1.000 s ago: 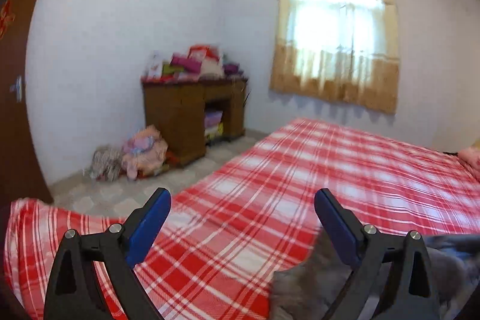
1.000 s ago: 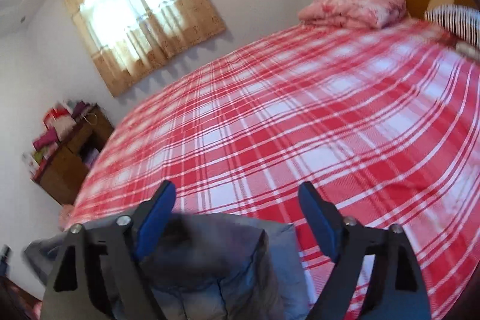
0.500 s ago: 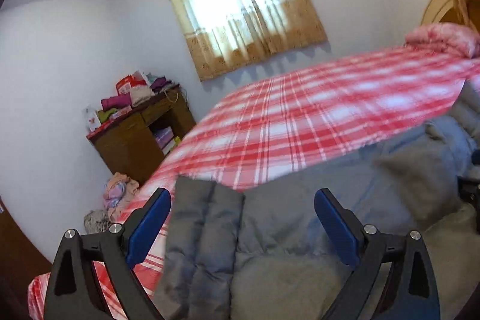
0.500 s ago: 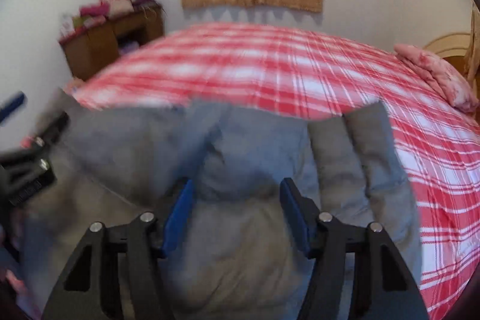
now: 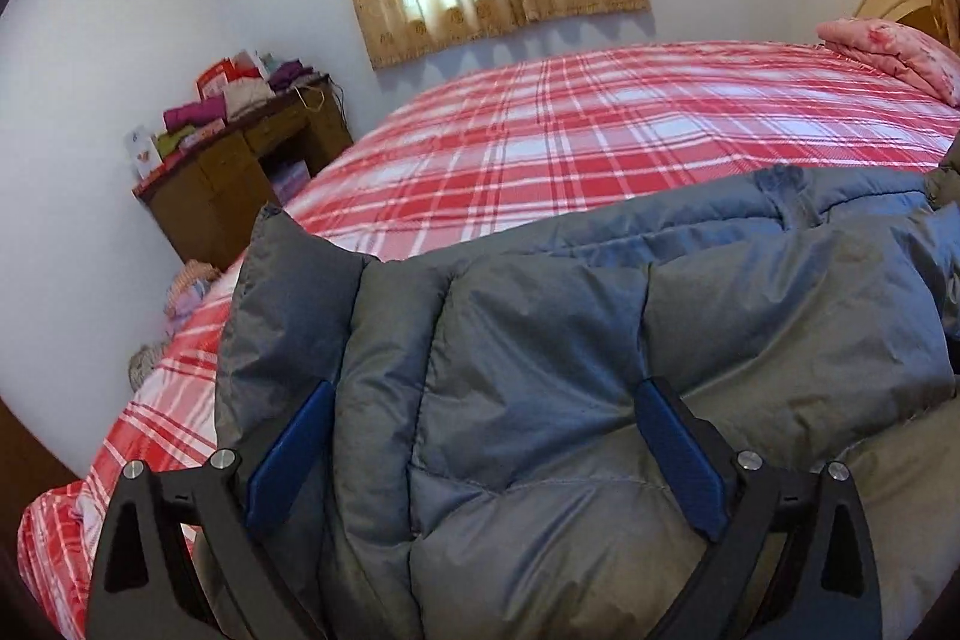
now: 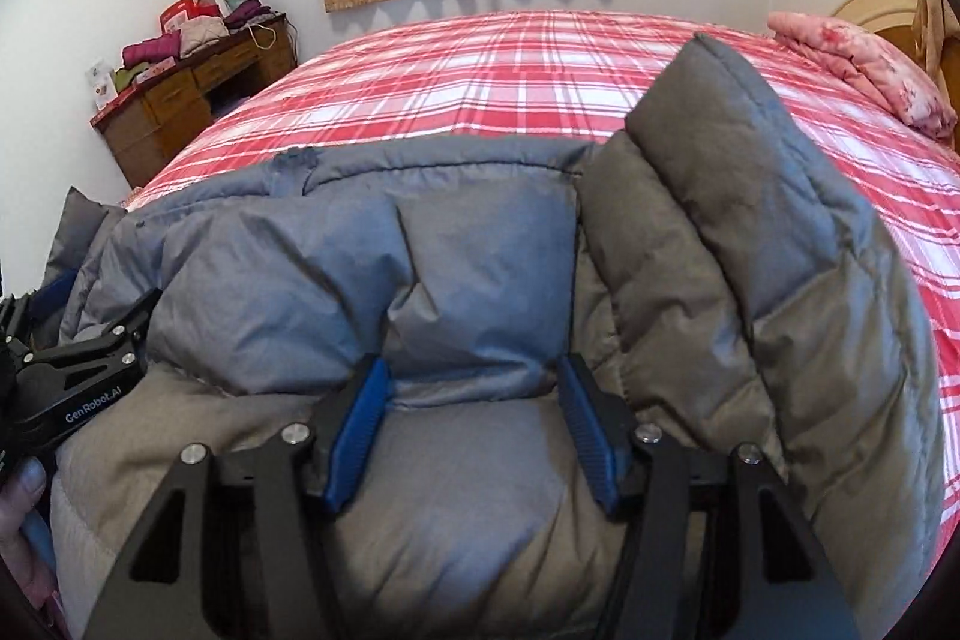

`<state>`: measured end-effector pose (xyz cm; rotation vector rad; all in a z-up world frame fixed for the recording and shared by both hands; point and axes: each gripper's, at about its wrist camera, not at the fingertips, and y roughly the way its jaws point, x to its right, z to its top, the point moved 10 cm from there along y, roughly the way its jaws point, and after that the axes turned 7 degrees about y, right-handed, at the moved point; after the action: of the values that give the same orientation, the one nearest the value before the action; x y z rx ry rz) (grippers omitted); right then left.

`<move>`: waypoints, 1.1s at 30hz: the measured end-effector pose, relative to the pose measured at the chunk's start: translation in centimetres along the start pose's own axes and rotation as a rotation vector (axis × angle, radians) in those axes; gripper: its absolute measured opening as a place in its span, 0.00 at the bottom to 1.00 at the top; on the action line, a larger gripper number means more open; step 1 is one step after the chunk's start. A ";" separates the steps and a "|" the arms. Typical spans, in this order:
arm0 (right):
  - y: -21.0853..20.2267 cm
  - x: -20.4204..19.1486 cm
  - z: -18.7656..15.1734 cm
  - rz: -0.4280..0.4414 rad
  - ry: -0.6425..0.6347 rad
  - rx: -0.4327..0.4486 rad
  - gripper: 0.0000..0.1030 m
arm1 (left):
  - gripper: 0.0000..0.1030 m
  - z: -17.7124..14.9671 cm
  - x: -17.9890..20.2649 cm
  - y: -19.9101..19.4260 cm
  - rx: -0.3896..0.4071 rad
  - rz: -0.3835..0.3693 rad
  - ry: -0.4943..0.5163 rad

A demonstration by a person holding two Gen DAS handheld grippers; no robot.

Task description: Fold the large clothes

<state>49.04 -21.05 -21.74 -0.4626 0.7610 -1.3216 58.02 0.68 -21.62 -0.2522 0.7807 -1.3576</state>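
Grey quilted jacket [image 6: 480, 250] lay on the bed [image 6: 510, 64] under both our grippers, hem nearest us, ready for folding. Our right gripper [image 6: 474, 424] pinched a puffy ridge of it. Our left gripper [image 5: 480, 454] stood spread wide, straddling a thick panel, pads apparently not yet pressing.
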 end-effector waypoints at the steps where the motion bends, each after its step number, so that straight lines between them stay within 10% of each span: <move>1: 0.0 0.1 0.0 0.000 0.001 -0.002 0.60 | 0.98 -0.2 0.0 0.0 -0.003 -0.001 0.001; 33: 1.7 -0.9 -0.3 -0.123 -0.087 -0.058 0.62 | 0.99 -0.9 1.1 2.0 -0.096 0.005 0.044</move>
<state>49.94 -19.75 -22.93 -0.6174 0.7092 -1.3875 59.01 0.36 -23.81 -0.2961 0.8839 -1.3260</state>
